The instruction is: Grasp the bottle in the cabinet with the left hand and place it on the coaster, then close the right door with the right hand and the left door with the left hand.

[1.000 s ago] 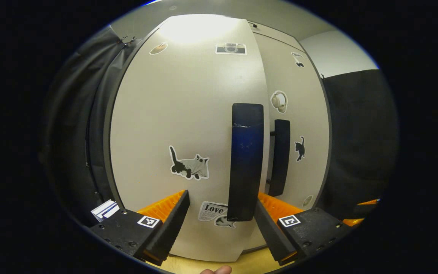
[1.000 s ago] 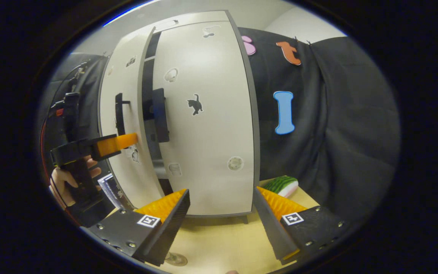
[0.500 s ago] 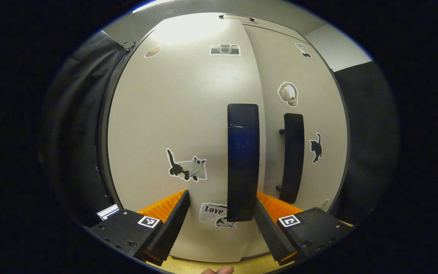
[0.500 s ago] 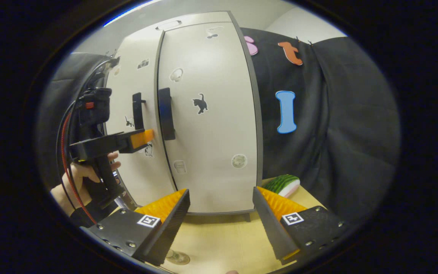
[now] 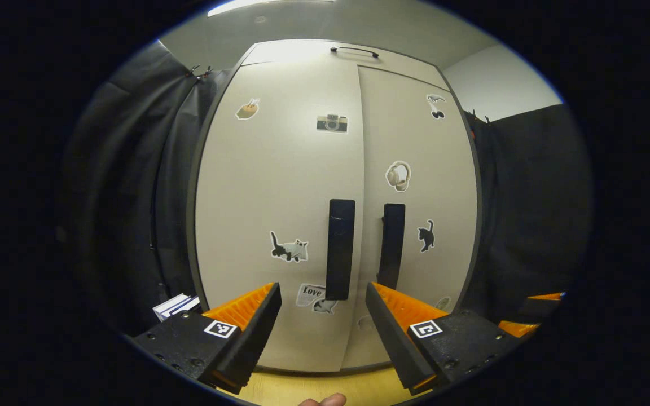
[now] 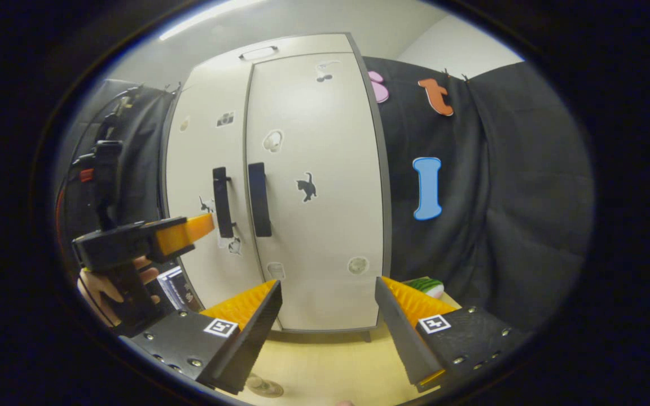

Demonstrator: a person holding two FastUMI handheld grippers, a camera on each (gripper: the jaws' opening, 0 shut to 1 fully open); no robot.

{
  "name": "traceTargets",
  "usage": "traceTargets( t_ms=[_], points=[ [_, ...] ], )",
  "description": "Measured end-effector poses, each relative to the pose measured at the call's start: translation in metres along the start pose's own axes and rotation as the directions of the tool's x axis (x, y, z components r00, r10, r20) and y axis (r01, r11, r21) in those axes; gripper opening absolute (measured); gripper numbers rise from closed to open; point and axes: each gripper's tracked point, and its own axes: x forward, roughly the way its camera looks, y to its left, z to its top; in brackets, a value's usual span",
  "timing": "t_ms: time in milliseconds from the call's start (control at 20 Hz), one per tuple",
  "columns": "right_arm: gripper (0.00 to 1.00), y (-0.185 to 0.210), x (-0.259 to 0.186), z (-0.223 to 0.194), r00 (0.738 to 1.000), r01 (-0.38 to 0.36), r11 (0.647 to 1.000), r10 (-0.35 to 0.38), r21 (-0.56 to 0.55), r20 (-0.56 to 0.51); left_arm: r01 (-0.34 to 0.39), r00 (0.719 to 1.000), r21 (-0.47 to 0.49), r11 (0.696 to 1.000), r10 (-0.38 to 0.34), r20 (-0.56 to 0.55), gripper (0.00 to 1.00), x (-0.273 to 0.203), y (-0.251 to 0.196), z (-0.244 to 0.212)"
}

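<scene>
The cream cabinet (image 5: 280,169) stands with both doors flush. Its left door handle (image 5: 341,248) and right door handle (image 5: 392,245) hang side by side. My left gripper (image 5: 323,316) is open, a short way back from the doors, with nothing between its fingers. In the right gripper view a hand holds the left gripper (image 6: 198,228) just left of the left handle (image 6: 222,202), apart from it. My right gripper (image 6: 328,316) is open over the wooden table (image 6: 330,361), facing the right door (image 6: 313,225). A small round thing (image 6: 263,387) lies at the bottom edge; I cannot tell what it is.
A green striped watermelon-like object (image 6: 424,285) lies on the table right of the cabinet. A stack of small boxes (image 5: 175,306) sits by the cabinet's left foot. Black cloth hangs on both sides. A fingertip (image 5: 325,400) shows at the lower rim.
The left door has swung fully shut against the right one. My left gripper has drawn back from the door, so the handles look smaller. The right gripper has backed off slightly.
</scene>
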Motion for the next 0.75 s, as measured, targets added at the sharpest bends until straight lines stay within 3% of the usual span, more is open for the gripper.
traceTargets(
  t_ms=[400, 750],
  points=[
    [1.00, 0.023, -0.019, 0.033, 0.997, -0.009, 0.999, 0.012, -0.037, 0.071, -0.084, 0.996, 0.001, 0.996, 0.084, -0.026, 0.95, -0.091, 0.027, 0.000],
    [1.00, 0.026, -0.028, 0.039, 0.996, 0.006, 0.999, -0.002, -0.041, 0.086, -0.106, 0.993, -0.040, 0.994, 0.104, -0.051, 0.95, -0.110, 0.038, -0.008]
  ],
)
